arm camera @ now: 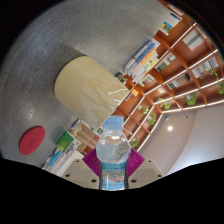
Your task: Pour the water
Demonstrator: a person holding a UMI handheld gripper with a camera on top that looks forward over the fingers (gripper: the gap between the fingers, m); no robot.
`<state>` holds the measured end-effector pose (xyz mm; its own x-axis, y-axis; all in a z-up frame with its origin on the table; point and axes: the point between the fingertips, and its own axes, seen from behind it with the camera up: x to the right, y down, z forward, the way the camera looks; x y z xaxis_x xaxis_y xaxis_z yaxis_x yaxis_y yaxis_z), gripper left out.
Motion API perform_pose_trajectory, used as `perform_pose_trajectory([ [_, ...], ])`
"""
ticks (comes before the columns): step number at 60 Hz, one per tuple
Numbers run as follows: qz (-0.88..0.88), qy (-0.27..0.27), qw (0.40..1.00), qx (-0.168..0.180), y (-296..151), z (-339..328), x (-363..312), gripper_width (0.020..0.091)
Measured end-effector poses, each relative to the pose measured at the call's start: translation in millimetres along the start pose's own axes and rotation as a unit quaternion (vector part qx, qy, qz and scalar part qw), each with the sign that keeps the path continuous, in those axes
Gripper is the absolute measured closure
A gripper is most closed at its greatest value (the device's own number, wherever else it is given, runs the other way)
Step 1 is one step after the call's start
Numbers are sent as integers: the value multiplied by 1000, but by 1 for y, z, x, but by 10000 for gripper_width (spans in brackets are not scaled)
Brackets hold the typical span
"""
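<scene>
The gripper (113, 170) is holding a clear plastic bottle (113, 150) between its two fingers, and both purple pads (93, 160) are pressing against the bottle's sides, so the fingers are clamped on it. The bottle is showing a pale blue label around its middle and a whitish cap end pointing away from the camera. The whole scene is appearing strongly tilted. Beyond the bottle, a grey tabletop (90, 40) is filling much of the view. On it a cream-coloured cup (88, 82) is standing just beyond the bottle's far end, apart from it. A red round lid (33, 139) is lying on the same surface, well to one side of the cup. Near the fingers, a colourful box (62, 148) is resting at the table's edge. Behind the table, wooden shelves (180, 70) are carrying books and small green plants, lit by strip lights. Whether water is leaving the bottle cannot be told.
</scene>
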<state>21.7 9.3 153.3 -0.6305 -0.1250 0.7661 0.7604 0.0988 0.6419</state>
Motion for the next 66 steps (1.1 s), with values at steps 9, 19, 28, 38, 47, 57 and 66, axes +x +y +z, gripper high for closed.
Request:
perform_pose_trajectory([
  [9,100,-21,995,-11,9,-5,-11,821],
  [19,402,-112,908,-24,30,-17,-39,822],
  [28,661,-152,735,-10,43,-34,-46,821],
  [38,823,-165,543,16,35,-40,-60,821],
  [47,883,-160,442,22,28,-43,-72,821],
  [57,907,-146,394,24,16,-34,-83,808],
  [66,911,-141,387,22,10,-31,-96,810],
])
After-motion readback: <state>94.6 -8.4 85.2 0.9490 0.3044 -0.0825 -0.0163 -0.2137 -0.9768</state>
